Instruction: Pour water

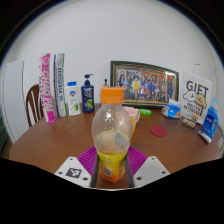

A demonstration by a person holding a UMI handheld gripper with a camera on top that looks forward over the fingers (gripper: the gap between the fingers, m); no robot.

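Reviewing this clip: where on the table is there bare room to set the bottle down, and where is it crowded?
The gripper is shut on the orange-capped bottle. Bare wood table lies to the bottle's left, short of the pump bottles. Another free patch sits to its right, short of the gift box. The back edge is crowded: cartons, bottles, framed photo, small blue items.

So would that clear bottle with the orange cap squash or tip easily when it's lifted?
The bottle looks like thin clear plastic, so it would probably dent under a hard squeeze. It seems mostly empty, so likely light. Tall and narrow, it could tip if nudged, though the hand-held gripper has its fingers at the bottle's base, which should steady it.
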